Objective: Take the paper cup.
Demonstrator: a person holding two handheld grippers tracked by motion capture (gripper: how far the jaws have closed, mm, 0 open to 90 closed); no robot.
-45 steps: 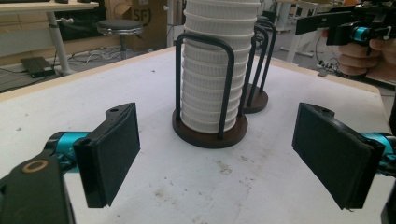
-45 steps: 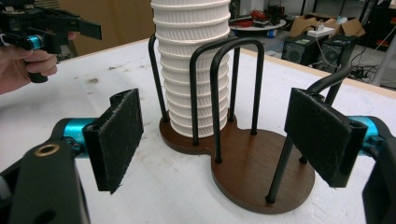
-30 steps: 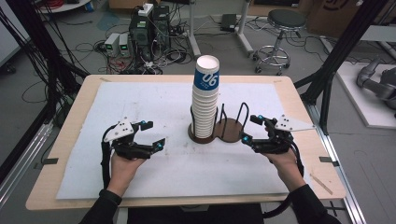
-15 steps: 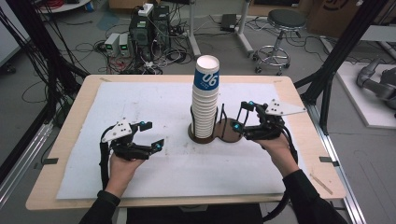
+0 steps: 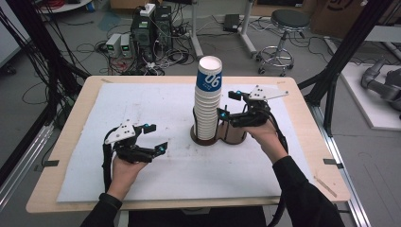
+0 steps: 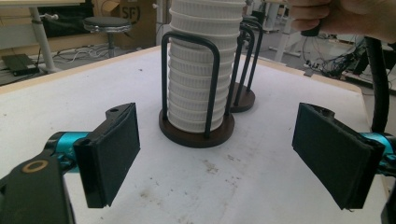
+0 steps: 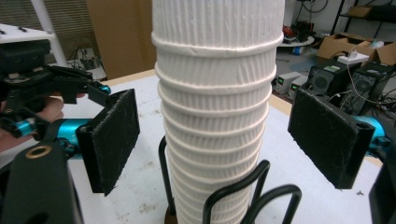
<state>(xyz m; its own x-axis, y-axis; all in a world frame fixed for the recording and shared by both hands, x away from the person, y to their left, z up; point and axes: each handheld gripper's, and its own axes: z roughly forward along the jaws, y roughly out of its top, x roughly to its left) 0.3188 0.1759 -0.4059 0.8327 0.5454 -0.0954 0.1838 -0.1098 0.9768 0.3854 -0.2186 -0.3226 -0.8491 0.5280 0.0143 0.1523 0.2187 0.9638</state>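
A tall stack of white ribbed paper cups stands in a black wire holder on a round brown base; the top cup carries a blue label. An empty second holder stands beside it on the right. My right gripper is open just right of the stack, partway up it. In the right gripper view the cup stack rises between the pads, untouched. My left gripper rests open on the white mat, left of the stack. Its jaws frame the cup stack from a distance.
A white mat covers most of the wooden table. The hand on the right gripper shows at the top of the left gripper view. Off the table lie cables, computer boxes and a stool.
My right gripper has risen and moved left, from beside the empty holder up to the stack's side. The left gripper has stayed put.
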